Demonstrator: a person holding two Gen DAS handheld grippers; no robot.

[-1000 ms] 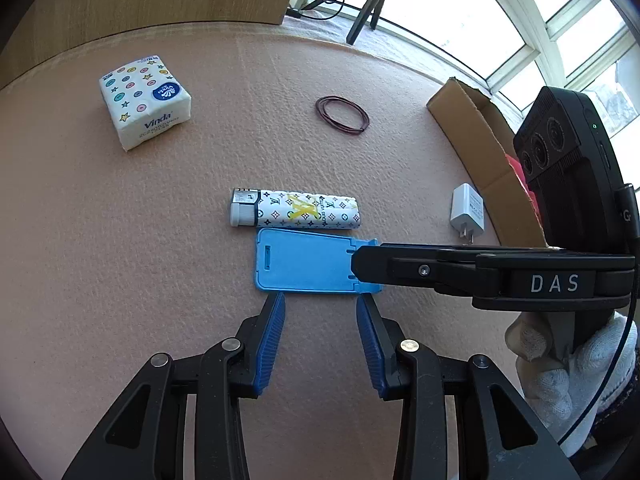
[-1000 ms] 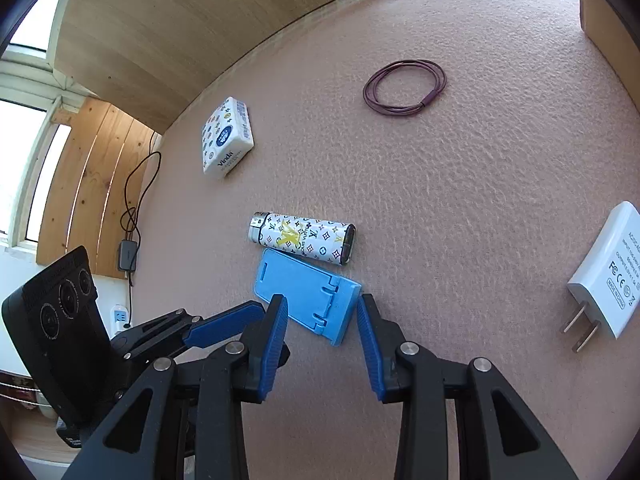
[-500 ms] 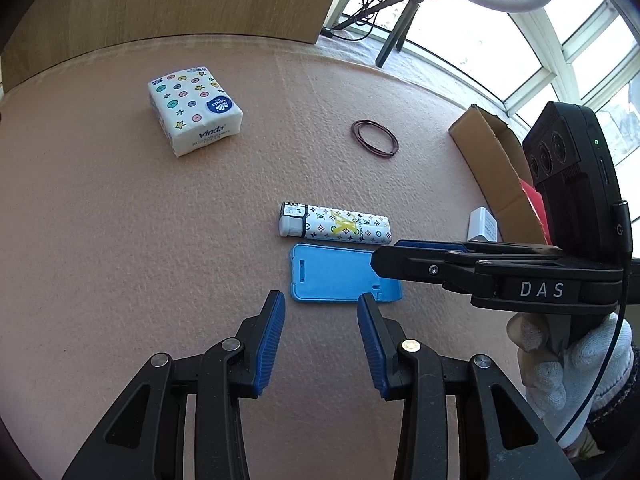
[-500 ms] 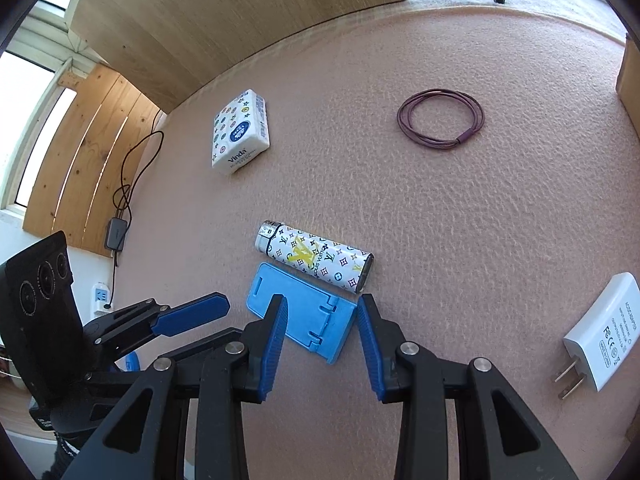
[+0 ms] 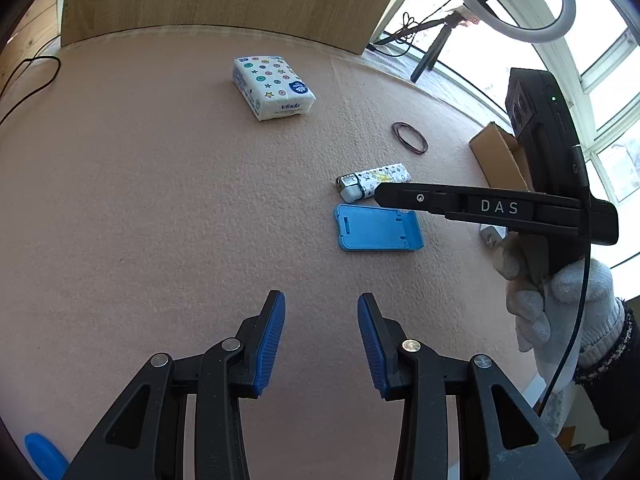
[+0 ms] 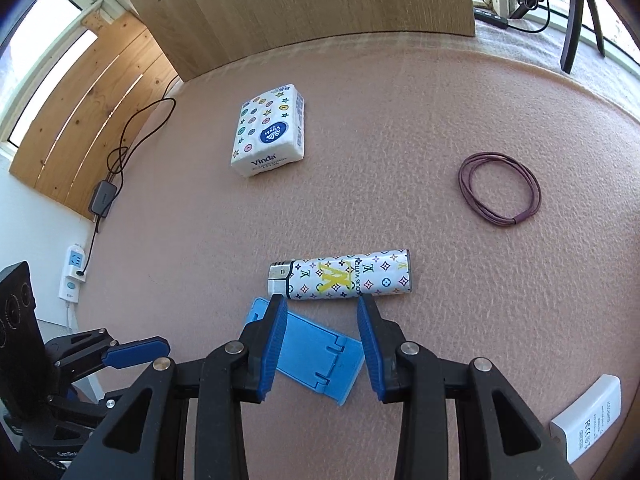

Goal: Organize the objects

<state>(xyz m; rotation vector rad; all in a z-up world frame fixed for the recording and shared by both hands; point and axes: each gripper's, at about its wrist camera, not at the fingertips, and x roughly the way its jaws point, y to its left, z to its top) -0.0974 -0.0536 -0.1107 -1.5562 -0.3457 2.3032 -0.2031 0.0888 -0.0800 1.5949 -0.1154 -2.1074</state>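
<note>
Left wrist view: left tool (image 5: 321, 308) open, empty, lower centre; blue stand (image 5: 378, 228) centre-right on worktop (image 5: 140, 200), lighter (image 5: 374, 182) just above, partly hidden by right tool's arm.

Right wrist view: right tool (image 6: 322, 312) open over stand (image 6: 316, 354); tissue pack (image 6: 270, 134) upper centre, hair ties (image 6: 500, 188) right, charger (image 6: 590, 418) lower right.

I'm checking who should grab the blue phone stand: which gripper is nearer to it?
Right. The right gripper hangs open directly over the blue phone stand, fingers straddling it. The left gripper is open too, but well short of the stand, with bare mat between.
</note>
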